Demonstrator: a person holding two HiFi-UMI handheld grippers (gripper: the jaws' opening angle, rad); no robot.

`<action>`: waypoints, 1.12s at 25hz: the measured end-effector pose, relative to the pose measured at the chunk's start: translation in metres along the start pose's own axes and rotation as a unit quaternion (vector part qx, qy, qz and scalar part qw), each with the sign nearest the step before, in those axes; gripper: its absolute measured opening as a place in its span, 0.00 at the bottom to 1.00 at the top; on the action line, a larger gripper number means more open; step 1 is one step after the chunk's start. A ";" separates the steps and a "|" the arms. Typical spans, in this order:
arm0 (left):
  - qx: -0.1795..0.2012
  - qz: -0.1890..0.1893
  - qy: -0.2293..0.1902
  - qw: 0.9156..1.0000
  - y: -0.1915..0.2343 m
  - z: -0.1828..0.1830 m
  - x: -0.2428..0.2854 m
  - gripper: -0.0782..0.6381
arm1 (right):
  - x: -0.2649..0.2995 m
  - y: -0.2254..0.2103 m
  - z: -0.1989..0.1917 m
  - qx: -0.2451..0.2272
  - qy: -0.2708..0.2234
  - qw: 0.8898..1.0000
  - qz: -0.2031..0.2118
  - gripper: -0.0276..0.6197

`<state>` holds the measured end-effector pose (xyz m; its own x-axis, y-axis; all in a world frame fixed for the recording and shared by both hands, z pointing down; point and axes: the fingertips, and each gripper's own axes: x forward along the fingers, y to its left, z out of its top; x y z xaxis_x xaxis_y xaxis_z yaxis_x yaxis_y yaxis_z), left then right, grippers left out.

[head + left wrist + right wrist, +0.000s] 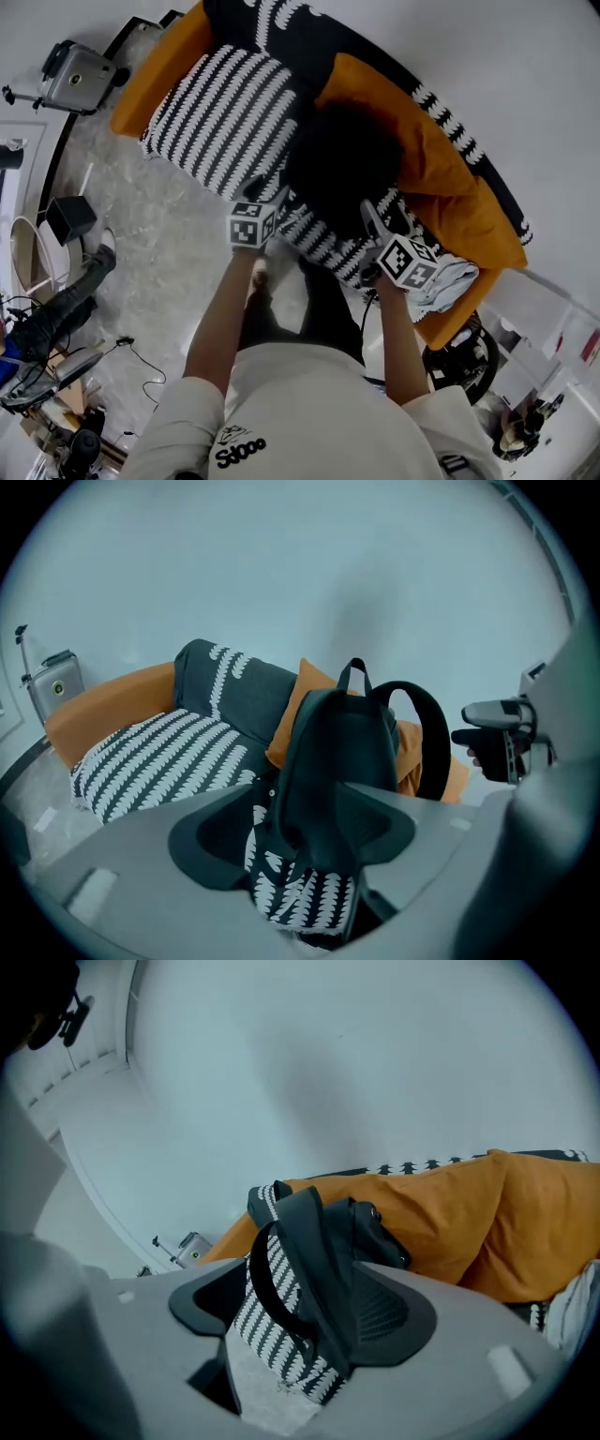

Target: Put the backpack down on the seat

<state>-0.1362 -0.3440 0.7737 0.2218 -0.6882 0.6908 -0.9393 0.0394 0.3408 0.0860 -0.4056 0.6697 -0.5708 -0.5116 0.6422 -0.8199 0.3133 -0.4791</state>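
Note:
A black backpack [342, 164] stands on the sofa's black-and-white patterned seat [220, 117], leaning against an orange cushion [427, 159]. In the left gripper view the backpack [342, 752] is upright with its top handle and one shoulder strap arched up. My left gripper [272, 199] is at its near left side, jaws spread wide; the pack's lower edge shows in the gap [295, 841] and neither pad presses on it. My right gripper [372, 223] is at its near right side, also open [300, 1321], with a dark strap [314, 1260] lying loose between the jaws.
The orange sofa [155, 80] curves along a white wall. A pale blue cloth [448, 281] lies on the seat at the right. A silver case [77, 75] stands on the floor past the sofa's left end. Cables, gear and another person's leg [66, 300] are at the left.

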 end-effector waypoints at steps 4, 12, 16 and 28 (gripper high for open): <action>0.005 -0.006 -0.010 1.000 0.001 -0.001 -0.035 0.50 | -0.030 0.018 -0.010 0.016 -0.013 1.000 0.003 0.52; 0.046 -0.037 -0.039 0.997 -0.001 0.006 -0.108 0.48 | -0.098 0.054 -0.022 0.007 -0.077 0.997 -0.030 0.41; 0.060 -0.051 -0.060 0.995 -0.009 0.011 -0.142 0.47 | -0.133 0.071 -0.025 -0.012 -0.097 0.994 -0.040 0.38; 0.151 -0.082 -0.136 0.976 -0.062 0.040 -0.260 0.40 | -0.237 0.145 -0.040 -0.112 -0.145 0.982 -0.048 0.30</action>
<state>-0.1462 -0.1967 0.5476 0.3357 -0.8357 0.4347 -0.9407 -0.2734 0.2009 0.1005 -0.2069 0.4726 -0.4798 -0.7442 0.4647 -0.8774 0.4029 -0.2606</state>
